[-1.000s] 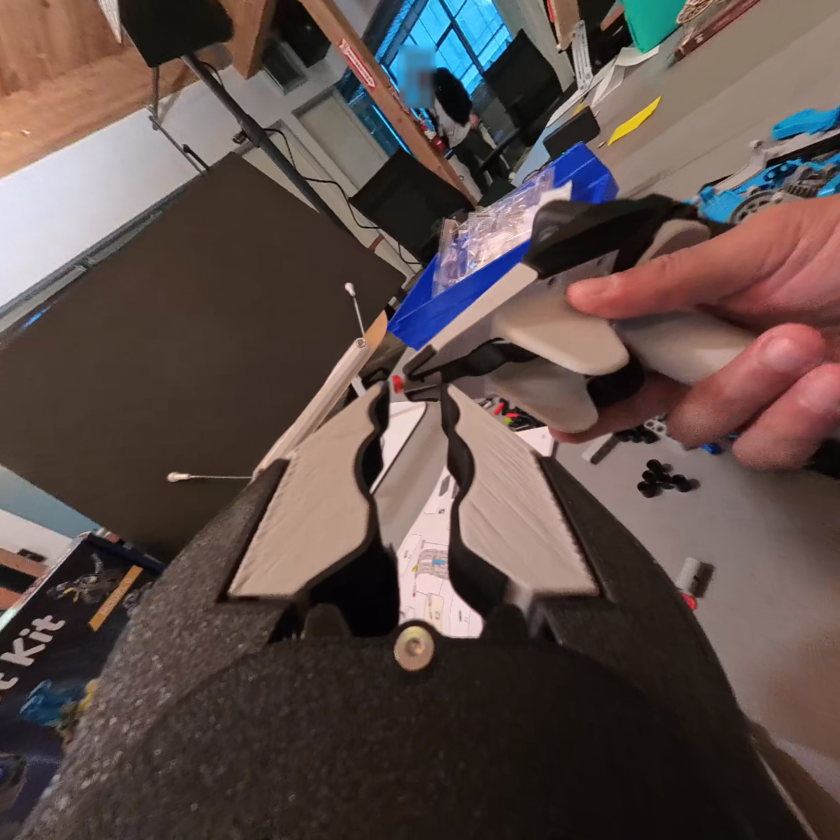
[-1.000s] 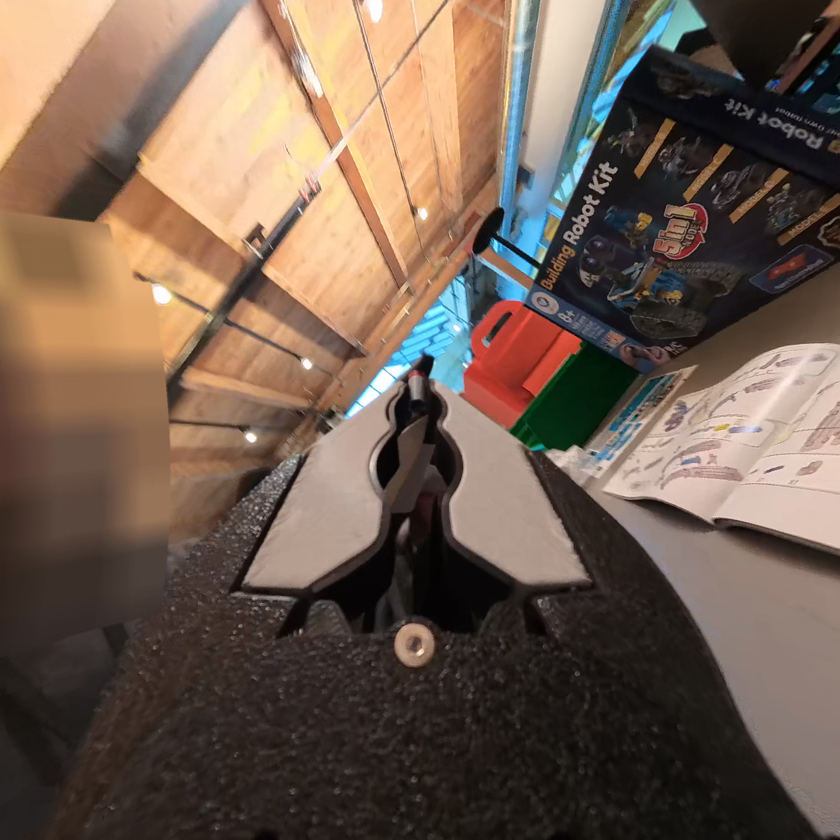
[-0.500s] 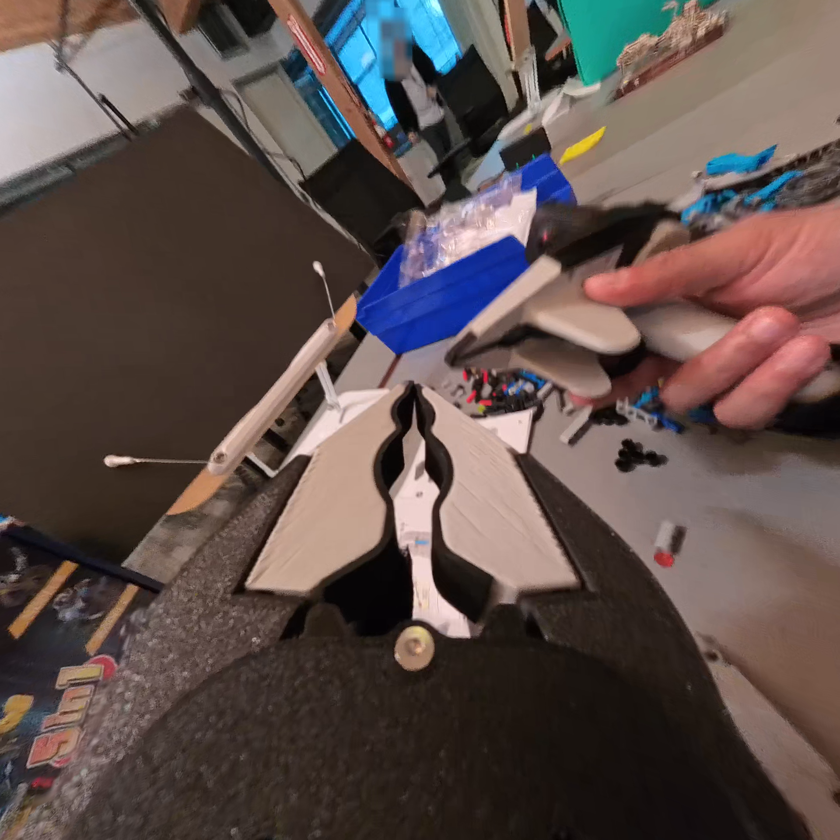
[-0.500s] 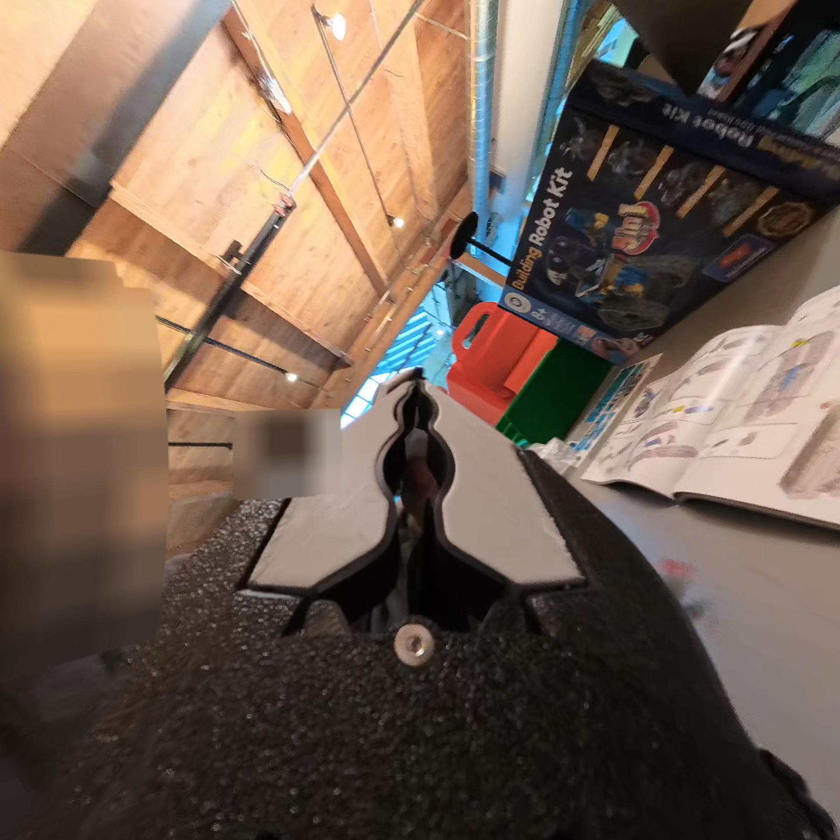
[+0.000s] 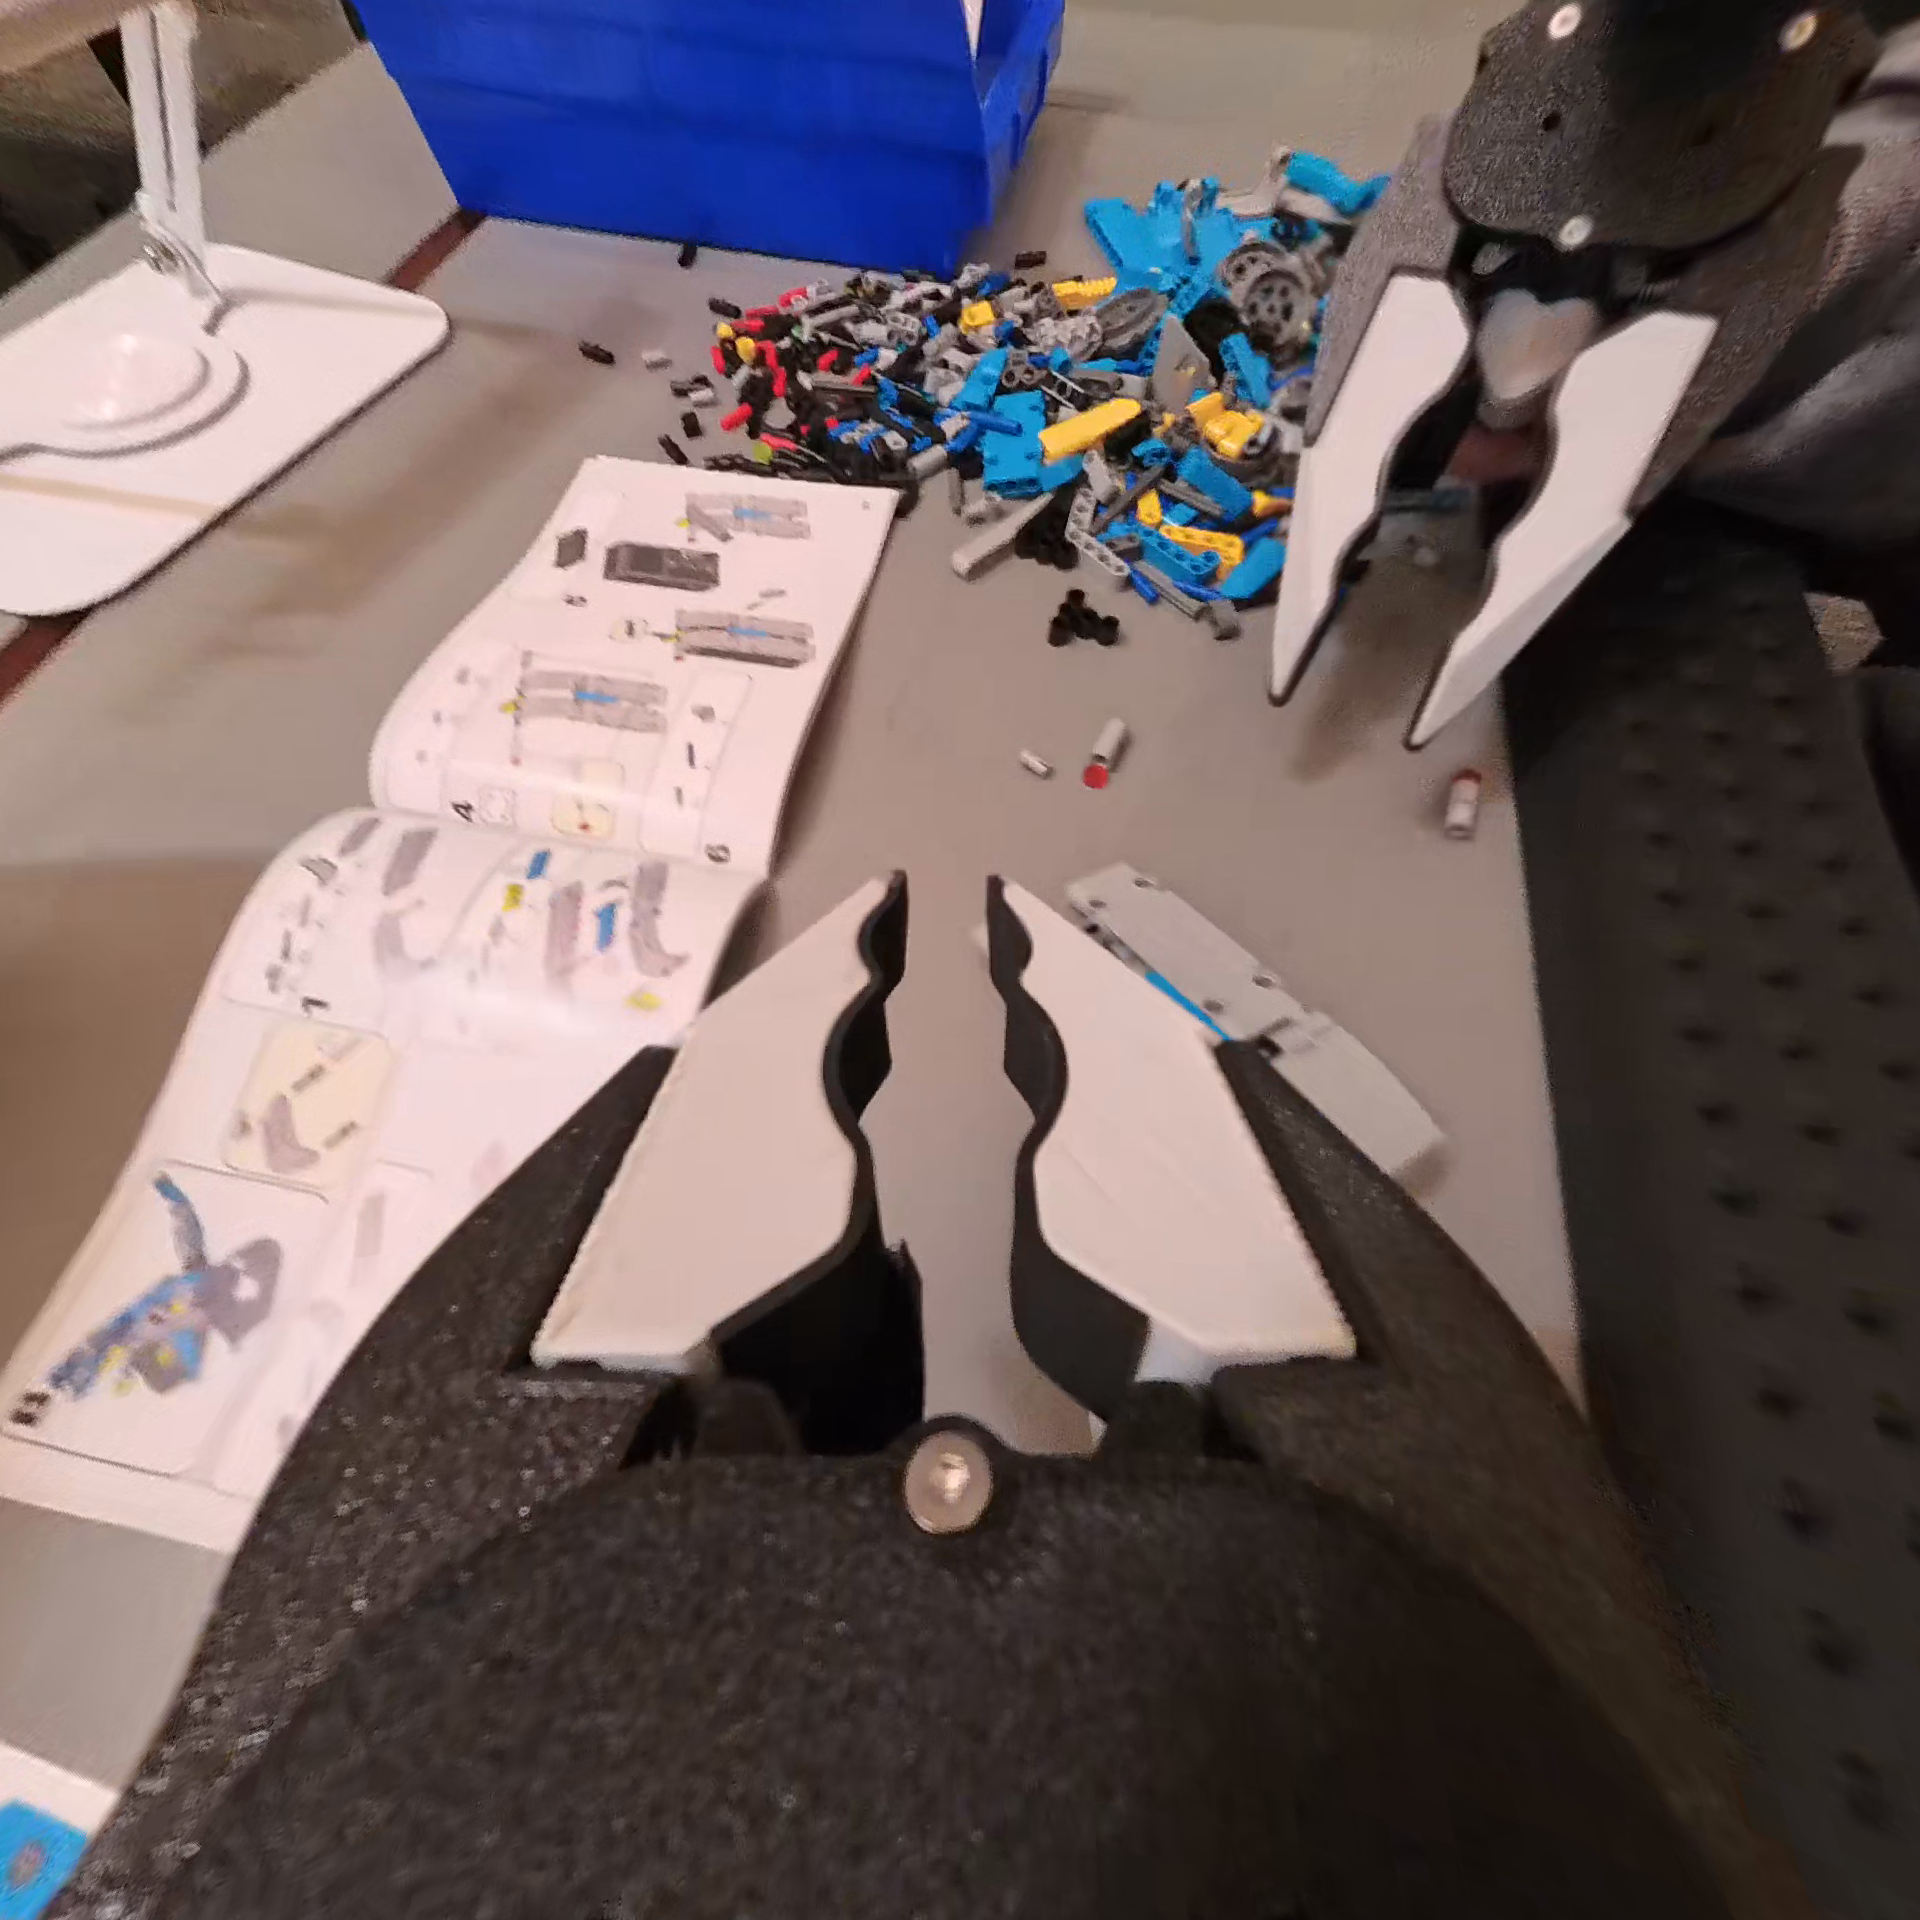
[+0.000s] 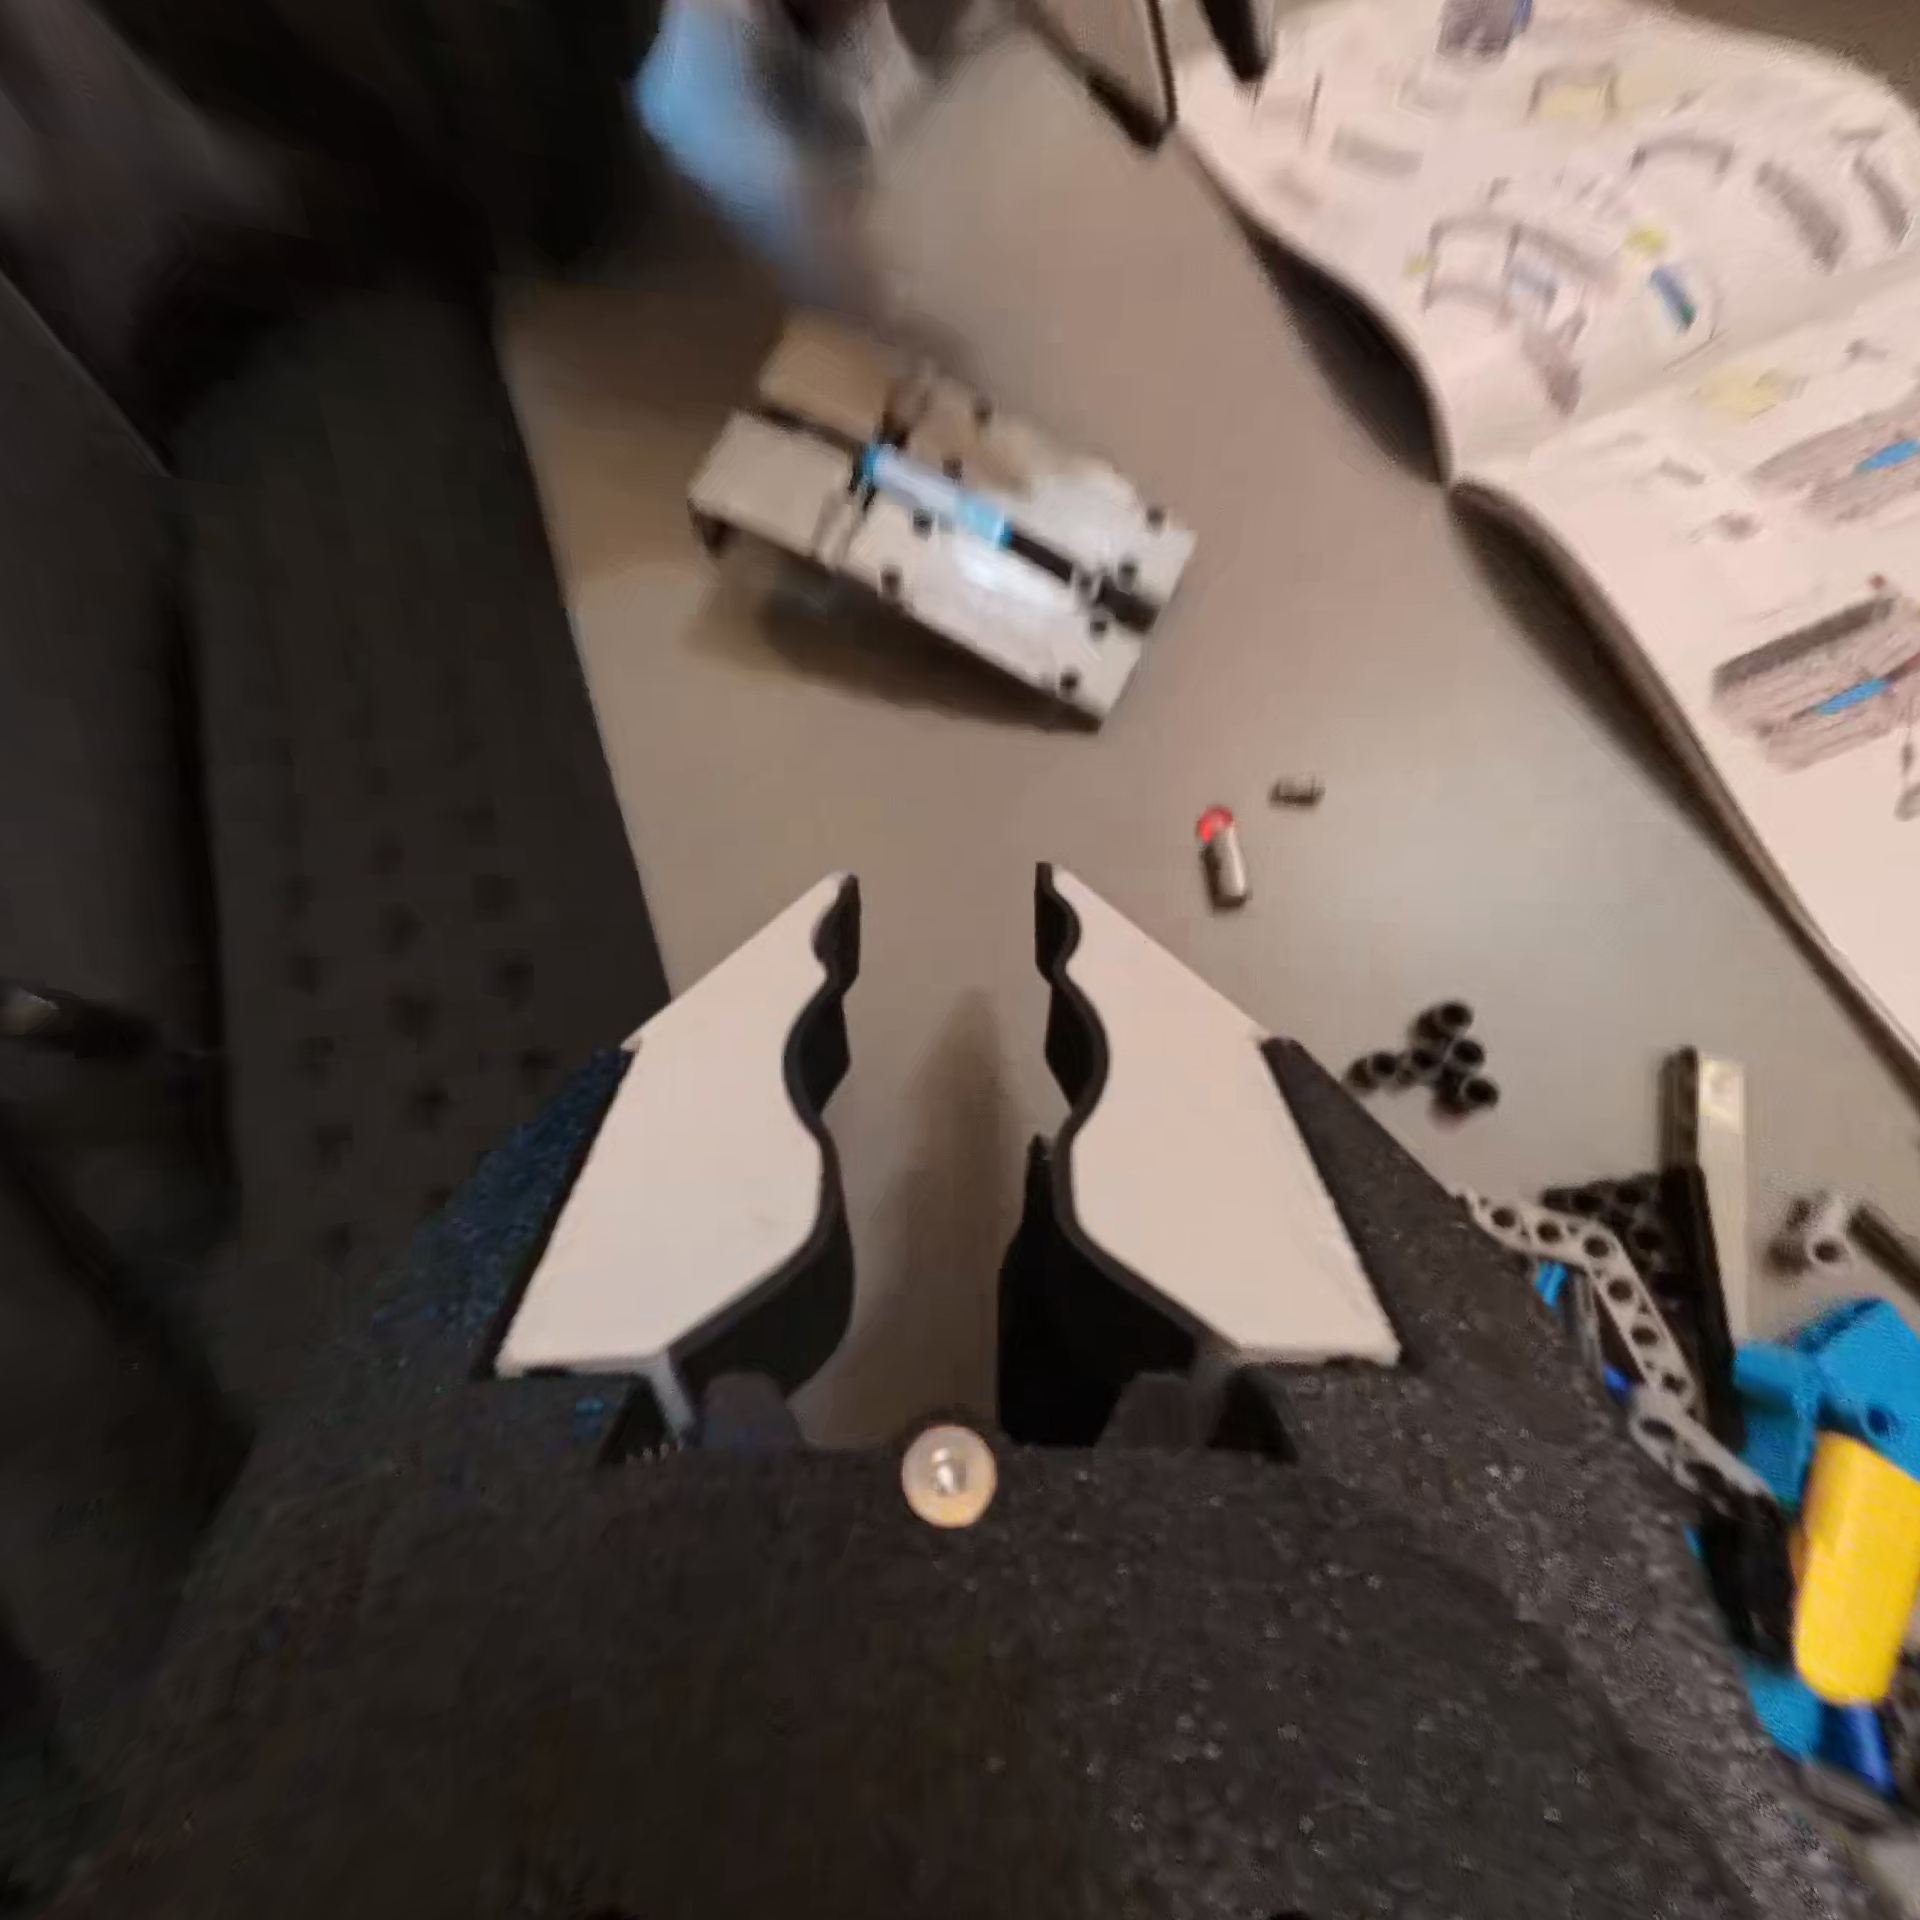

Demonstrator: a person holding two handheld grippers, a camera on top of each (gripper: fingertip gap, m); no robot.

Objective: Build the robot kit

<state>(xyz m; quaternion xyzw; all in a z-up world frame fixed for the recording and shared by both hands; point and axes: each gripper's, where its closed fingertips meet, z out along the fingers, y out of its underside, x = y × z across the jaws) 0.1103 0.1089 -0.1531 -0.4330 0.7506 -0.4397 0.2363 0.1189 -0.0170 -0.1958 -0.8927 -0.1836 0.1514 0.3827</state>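
Note:
My left gripper (image 5: 945, 888) is open and empty, low over the grey table. A flat grey brick assembly with a blue strip (image 5: 1247, 997) lies just right of its right finger. My right gripper (image 6: 945, 881) is open and empty too. It also shows in the left wrist view (image 5: 1351, 717), pointing down at the table. The grey assembly (image 6: 935, 540) lies ahead of it. A small grey pin with a red end (image 6: 1221, 857) lies on the table right of its fingertips and also shows in the left wrist view (image 5: 1103, 750).
An open instruction booklet (image 5: 623, 727) lies left of centre. A pile of small blue, black and yellow bricks (image 5: 1039, 416) sits before a blue bin (image 5: 727, 104). A white stand base (image 5: 156, 395) is far left. Dark perforated cloth (image 5: 1714, 1039) covers the right side. Tip to tip, the grippers are about 15 centimeters apart.
Both grippers have swung down from pointing out into the room to pointing at the table. The right gripper, shut on a small grey and red piece before, is now open and empty. The left has opened wider.

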